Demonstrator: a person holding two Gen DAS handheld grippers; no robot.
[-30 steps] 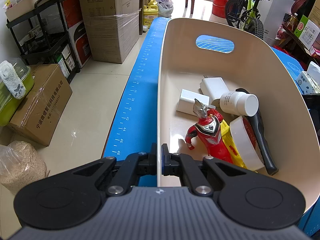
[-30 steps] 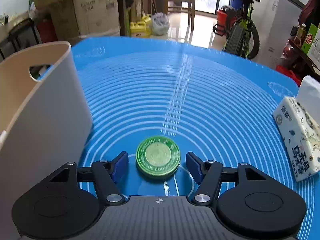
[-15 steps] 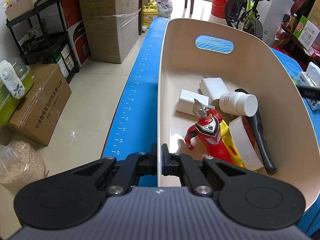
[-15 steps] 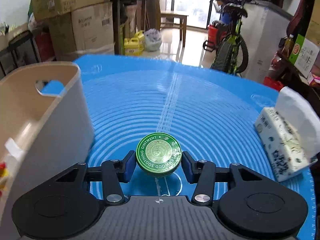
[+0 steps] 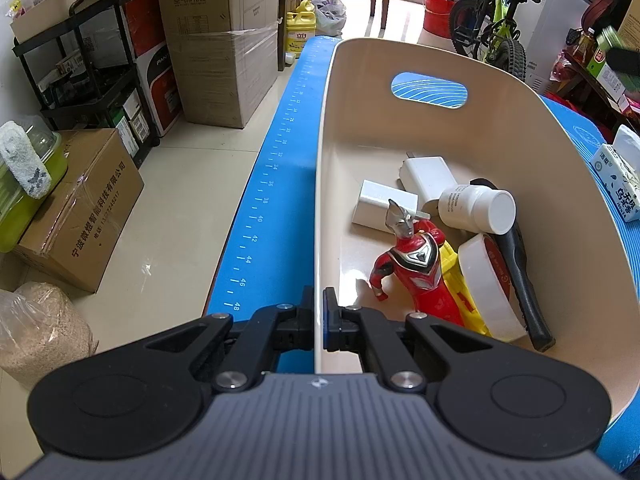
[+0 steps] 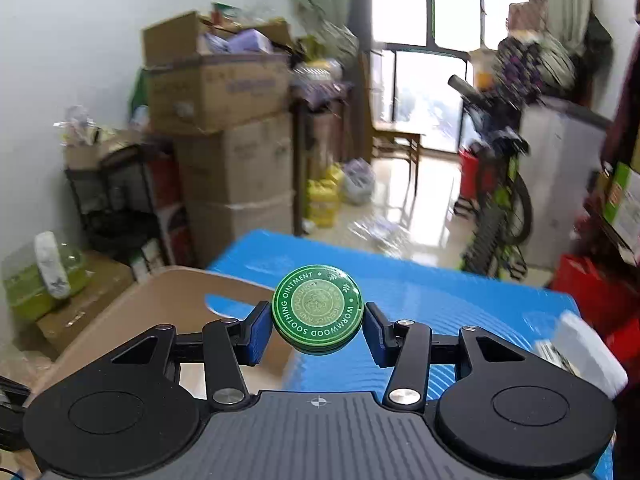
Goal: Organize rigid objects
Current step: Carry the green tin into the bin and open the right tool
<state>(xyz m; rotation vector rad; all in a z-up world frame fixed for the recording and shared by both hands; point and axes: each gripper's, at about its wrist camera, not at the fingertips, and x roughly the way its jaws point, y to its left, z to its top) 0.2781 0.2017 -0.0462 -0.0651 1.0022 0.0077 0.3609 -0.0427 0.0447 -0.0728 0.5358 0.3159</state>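
My right gripper (image 6: 318,330) is shut on a round green ointment tin (image 6: 318,310), held in the air above the blue mat (image 6: 460,300). The beige bin (image 6: 160,300) lies below and to its left. In the left wrist view my left gripper (image 5: 319,312) is shut on the near wall of the beige bin (image 5: 560,184). Inside the bin lie a red toy figure (image 5: 416,264), two white chargers (image 5: 428,178), a white bottle (image 5: 476,208), a white tape roll (image 5: 488,288), a yellow toy and a black-handled tool (image 5: 524,284).
A tissue pack (image 5: 618,180) sits on the mat right of the bin, and shows as the tissue pack (image 6: 588,356) in the right wrist view. Cardboard boxes (image 5: 224,44), a black shelf, a bicycle (image 5: 496,32) and a chair stand on the floor beyond the table.
The right gripper closed on the green tin and lifted it off the mat, tilting up toward the room. The left gripper and the bin stayed put.
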